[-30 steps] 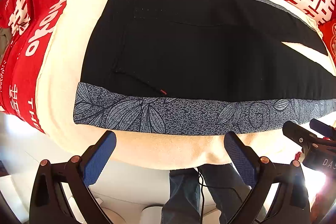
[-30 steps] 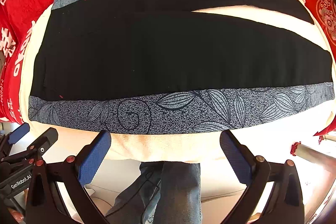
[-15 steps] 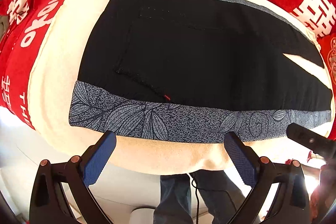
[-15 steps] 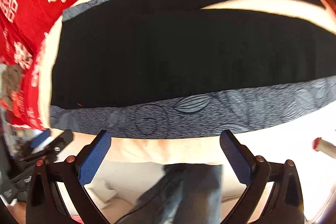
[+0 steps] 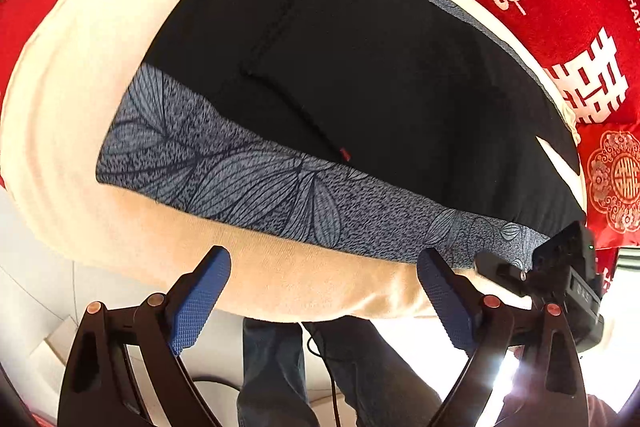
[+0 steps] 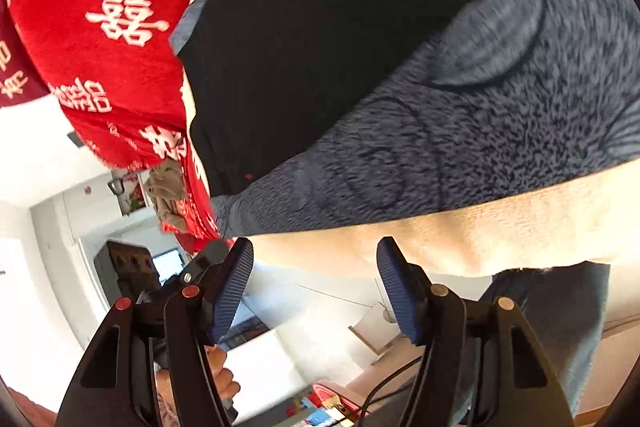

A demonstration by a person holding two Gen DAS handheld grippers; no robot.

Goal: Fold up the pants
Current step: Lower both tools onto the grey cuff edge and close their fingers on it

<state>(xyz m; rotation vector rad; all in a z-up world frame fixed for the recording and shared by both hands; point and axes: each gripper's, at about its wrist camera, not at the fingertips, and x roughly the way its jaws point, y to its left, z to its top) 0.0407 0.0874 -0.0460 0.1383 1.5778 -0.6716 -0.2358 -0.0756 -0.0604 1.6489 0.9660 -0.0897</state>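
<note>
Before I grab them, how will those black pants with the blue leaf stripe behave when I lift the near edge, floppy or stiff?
Probably floppy: the pants lie flat and follow the cream blanket's curve, so a lifted edge should drape. Likely light, since the cloth looks thin. The leaf-print stripe may drag on the fuzzy blanket. Both grippers, left and right, are open and short of it.

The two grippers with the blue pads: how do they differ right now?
The left gripper has its fingers spread wide; the right gripper holds them narrower, though open too. The left sits back from the pants' patterned band; the right is close up to it. Both are empty and have blue ridged pads.
</note>
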